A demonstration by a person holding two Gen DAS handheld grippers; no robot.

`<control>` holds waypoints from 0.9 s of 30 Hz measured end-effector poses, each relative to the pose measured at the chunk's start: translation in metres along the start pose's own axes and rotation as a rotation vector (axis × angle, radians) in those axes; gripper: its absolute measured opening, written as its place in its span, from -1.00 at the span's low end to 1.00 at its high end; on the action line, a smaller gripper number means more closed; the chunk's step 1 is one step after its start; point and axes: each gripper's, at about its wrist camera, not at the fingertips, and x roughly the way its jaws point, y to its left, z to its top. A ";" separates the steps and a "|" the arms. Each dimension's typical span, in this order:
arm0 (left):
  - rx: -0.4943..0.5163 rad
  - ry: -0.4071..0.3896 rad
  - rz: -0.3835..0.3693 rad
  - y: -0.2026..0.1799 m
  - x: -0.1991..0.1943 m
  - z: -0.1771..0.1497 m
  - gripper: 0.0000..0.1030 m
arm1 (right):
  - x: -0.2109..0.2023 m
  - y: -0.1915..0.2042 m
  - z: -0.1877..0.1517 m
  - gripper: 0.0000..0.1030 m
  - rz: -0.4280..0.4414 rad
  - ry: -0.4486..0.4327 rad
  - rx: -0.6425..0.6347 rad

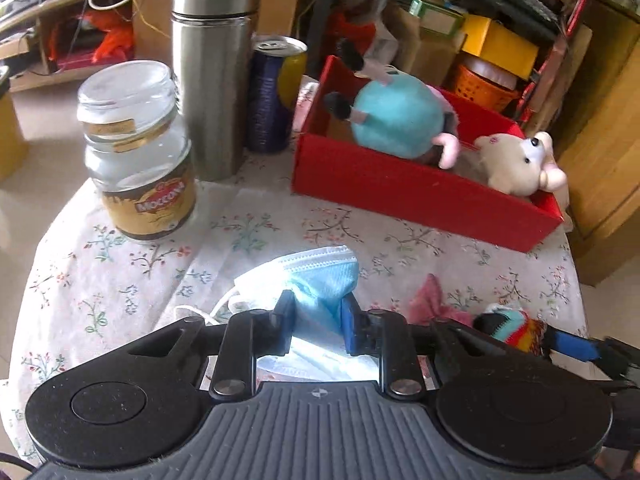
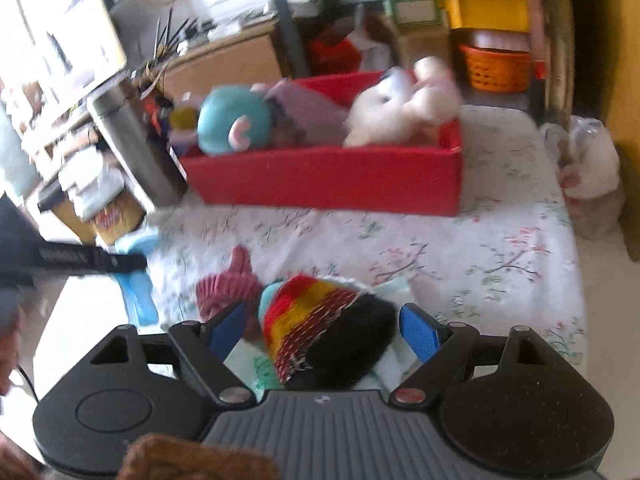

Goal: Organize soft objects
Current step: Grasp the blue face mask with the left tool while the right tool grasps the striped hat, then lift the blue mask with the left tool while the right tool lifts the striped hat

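Observation:
My left gripper [image 1: 316,312] is shut on a blue and white face mask [image 1: 316,276] lying on the floral tablecloth [image 1: 120,280]. My right gripper [image 2: 324,322] is open, its blue fingers on either side of a striped red, yellow and black knitted toy [image 2: 320,320], also seen in the left wrist view [image 1: 516,326]. A pink knitted piece [image 2: 228,284] lies just beyond it, also in the left wrist view [image 1: 430,300]. A red box [image 1: 400,196] [image 2: 328,180] at the back holds a teal plush [image 1: 396,120] [image 2: 232,120] and a cream plush [image 1: 520,164] [image 2: 404,100].
A Moccona glass jar [image 1: 140,152], a steel flask [image 1: 212,72] [image 2: 132,140] and a blue and yellow can [image 1: 276,92] stand at the back left. Shelves with boxes and an orange basket [image 2: 496,68] are behind the table. A white plastic bag [image 2: 588,160] sits off the right edge.

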 end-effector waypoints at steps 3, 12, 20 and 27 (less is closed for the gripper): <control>0.010 0.020 -0.002 -0.001 0.006 -0.002 -0.55 | 0.010 0.005 -0.001 0.10 -0.020 0.014 -0.029; 0.058 0.054 0.016 -0.004 0.016 -0.009 -0.54 | 0.017 -0.003 0.003 -0.49 -0.040 0.032 0.003; 0.066 0.075 0.012 -0.007 0.019 -0.011 -0.53 | -0.003 -0.006 0.012 -0.86 0.058 -0.012 0.066; 0.063 0.054 -0.003 -0.013 0.012 -0.006 -0.53 | -0.020 -0.025 0.023 -0.87 0.123 -0.059 0.195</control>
